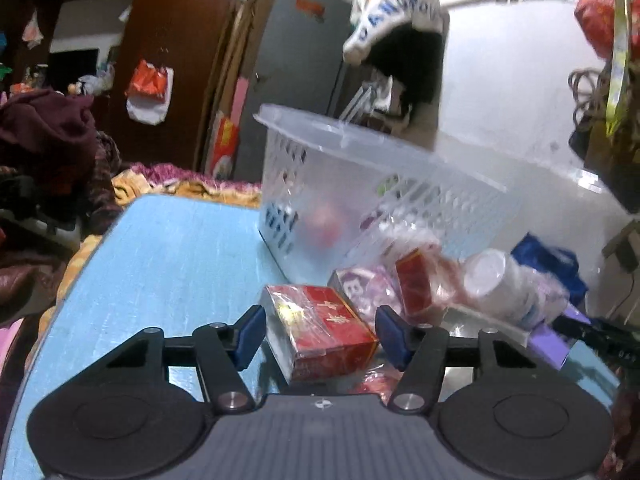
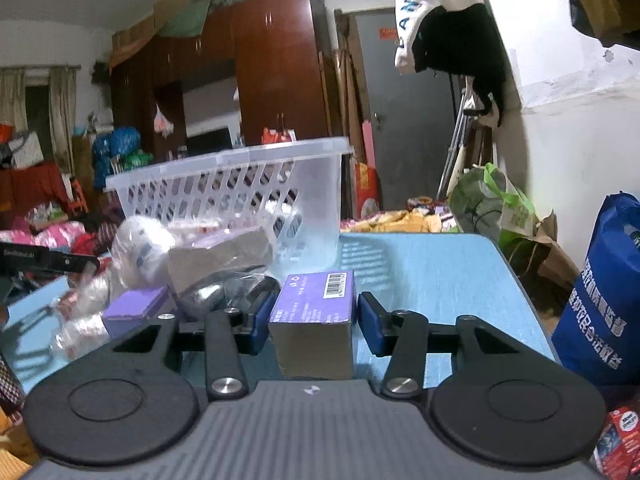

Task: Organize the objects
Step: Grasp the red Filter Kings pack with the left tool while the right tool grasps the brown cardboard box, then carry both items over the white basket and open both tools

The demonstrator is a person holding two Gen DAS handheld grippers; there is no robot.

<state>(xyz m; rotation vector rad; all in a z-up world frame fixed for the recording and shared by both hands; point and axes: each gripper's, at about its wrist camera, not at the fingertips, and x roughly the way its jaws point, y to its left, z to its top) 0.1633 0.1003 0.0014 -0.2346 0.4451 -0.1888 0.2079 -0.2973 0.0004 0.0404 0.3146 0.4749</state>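
Note:
On the blue table (image 1: 168, 256) stands a clear plastic basket (image 1: 344, 184), which also shows in the right wrist view (image 2: 240, 184). My left gripper (image 1: 320, 336) is open around a red cellophane-wrapped box (image 1: 320, 328), with gaps on both sides. My right gripper (image 2: 314, 320) is open around a purple box (image 2: 314, 312) with a barcode, which rests on the table. A pile beside the basket holds a second red box (image 1: 416, 284), a white bottle (image 1: 496, 284), a pink packet (image 1: 364, 288) and a grey pouch (image 2: 220, 256).
A second purple box (image 2: 132, 308) lies left of my right gripper. A blue shopping bag (image 2: 600, 300) stands at the table's right edge. A bed with clothes (image 1: 48, 152) lies left of the table. A white bag (image 2: 432, 8) hangs on the wall.

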